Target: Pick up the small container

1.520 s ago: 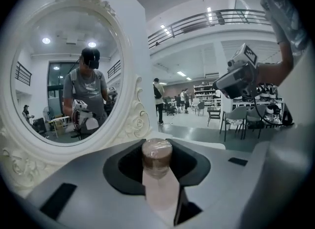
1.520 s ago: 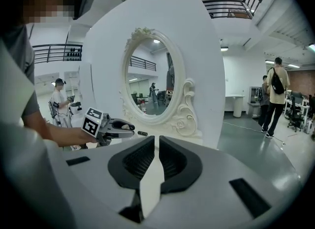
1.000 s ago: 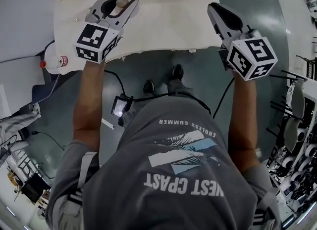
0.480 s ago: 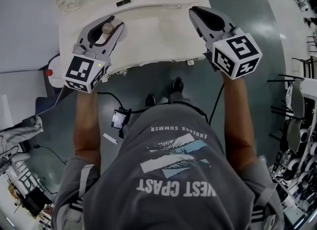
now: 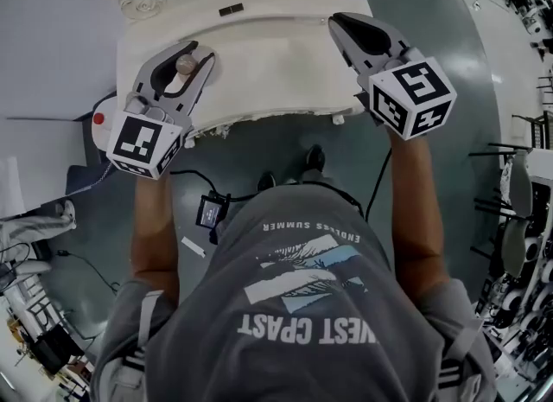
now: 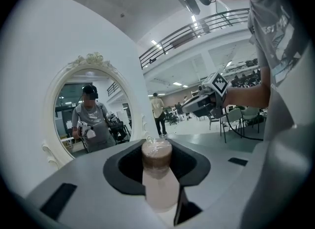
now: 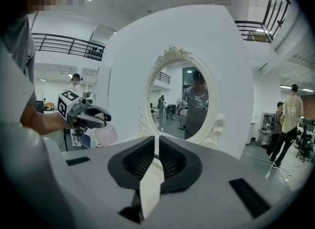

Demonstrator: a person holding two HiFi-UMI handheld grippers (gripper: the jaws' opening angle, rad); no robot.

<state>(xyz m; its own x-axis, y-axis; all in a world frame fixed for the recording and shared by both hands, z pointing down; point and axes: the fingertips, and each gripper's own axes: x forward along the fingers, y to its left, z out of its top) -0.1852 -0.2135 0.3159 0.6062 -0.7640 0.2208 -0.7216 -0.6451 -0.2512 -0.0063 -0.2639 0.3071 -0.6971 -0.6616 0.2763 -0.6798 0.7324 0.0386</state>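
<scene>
The small container (image 5: pixel 185 64), a pale pink bottle with a brown top, sits between the jaws of my left gripper (image 5: pixel 179 67), which is shut on it above the front left part of the white dressing table (image 5: pixel 276 54). In the left gripper view the container (image 6: pixel 158 176) stands upright between the dark pads. My right gripper (image 5: pixel 347 26) hovers over the table's right side, jaws shut with nothing in them; the right gripper view shows its pads (image 7: pixel 172 161) meeting along a thin line. That view also shows the left gripper (image 7: pixel 91 116) carrying the pink container (image 7: pixel 106 135).
An ornate white oval mirror (image 7: pixel 184 100) stands at the back of the table and reflects the person. A small black strip (image 5: pixel 231 10) lies near the mirror base. On the floor are a white bottle with a red cap (image 5: pixel 99 119), cables and a small device (image 5: pixel 210 212).
Both grippers have risen above the table. The left one, still holding the container, has come back toward the table's front edge. The right one has shifted left over the table.
</scene>
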